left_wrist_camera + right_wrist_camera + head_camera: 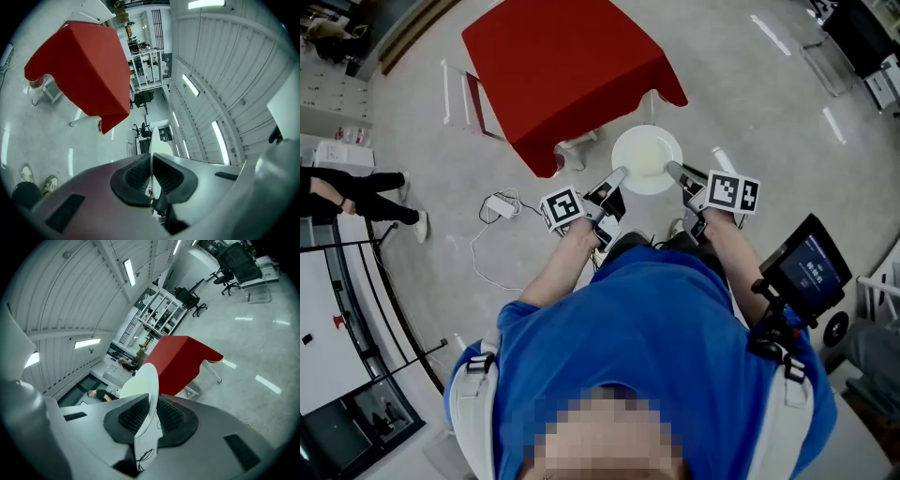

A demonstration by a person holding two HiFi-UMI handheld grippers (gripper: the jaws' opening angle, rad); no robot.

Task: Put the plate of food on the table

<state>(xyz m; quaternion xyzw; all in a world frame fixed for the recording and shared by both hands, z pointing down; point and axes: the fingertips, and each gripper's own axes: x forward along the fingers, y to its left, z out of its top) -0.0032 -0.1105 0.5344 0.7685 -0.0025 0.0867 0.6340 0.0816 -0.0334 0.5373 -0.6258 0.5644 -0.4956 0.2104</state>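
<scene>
Head view: round white plate (pixel 647 159) with a pale yellowish centre hangs over the grey floor (pixel 750 103), just off the near corner of the red-clothed table (pixel 567 70), not on it. Its left rim sits in the left gripper (pixel 622 174), its right rim in the right gripper (pixel 672 169).

Left gripper view: jaws narrow, pads pinching the thin rim edge-on; table beyond.

Right gripper view: same, pads closed on the rim, table behind the plate.
</scene>
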